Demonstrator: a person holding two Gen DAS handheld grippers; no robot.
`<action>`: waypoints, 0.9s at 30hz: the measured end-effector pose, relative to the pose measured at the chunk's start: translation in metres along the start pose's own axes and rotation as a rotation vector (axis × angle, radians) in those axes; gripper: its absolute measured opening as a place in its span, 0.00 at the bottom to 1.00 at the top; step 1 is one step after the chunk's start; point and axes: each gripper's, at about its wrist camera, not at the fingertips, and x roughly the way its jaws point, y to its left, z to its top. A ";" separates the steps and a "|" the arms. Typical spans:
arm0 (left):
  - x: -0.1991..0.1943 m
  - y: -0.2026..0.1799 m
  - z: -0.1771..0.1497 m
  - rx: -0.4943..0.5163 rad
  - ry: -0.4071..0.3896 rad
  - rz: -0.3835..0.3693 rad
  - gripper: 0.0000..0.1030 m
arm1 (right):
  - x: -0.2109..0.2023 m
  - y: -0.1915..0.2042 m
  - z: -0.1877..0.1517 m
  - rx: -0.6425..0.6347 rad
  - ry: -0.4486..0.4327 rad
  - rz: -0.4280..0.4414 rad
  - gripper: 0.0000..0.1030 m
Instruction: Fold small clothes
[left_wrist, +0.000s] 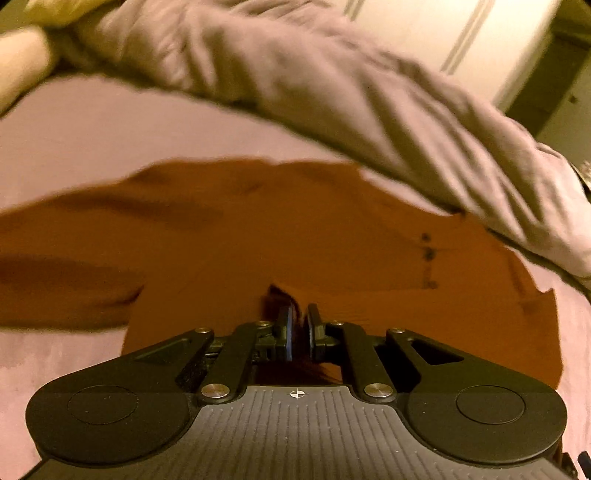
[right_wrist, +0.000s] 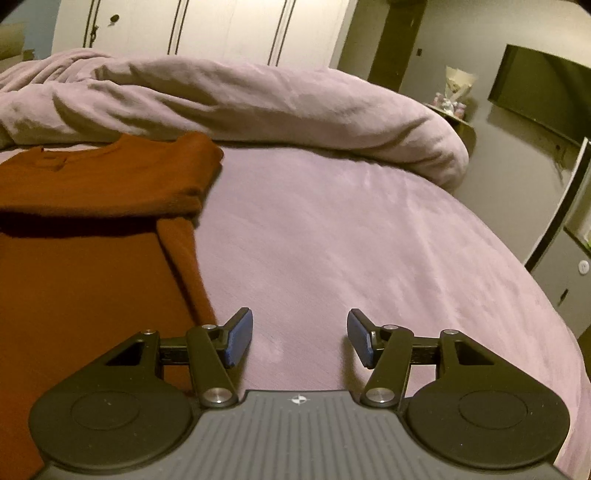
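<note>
The rust shirt (left_wrist: 295, 229) is lying on the bed (right_wrist: 351, 240), soft, light, floppy. Left tongs (left_wrist: 299, 328) are pinching its near edge; right tongs (right_wrist: 300, 338) are hovering half-open, empty; a far corner looks graspable.

Shirt (right_wrist: 92, 221) on bed (right_wrist: 351, 240), bunched duvet (right_wrist: 258, 107) behind it, wardrobe (right_wrist: 221, 29) beyond
</note>
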 end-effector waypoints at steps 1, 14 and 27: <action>0.004 0.006 -0.001 -0.023 0.014 -0.008 0.14 | -0.001 0.004 0.003 -0.004 -0.009 0.008 0.55; 0.019 0.009 -0.004 -0.019 0.050 -0.173 0.47 | 0.021 0.061 0.042 -0.055 -0.056 0.201 0.37; 0.010 -0.007 0.011 0.101 -0.029 -0.121 0.08 | 0.065 0.070 0.056 -0.083 -0.018 0.140 0.21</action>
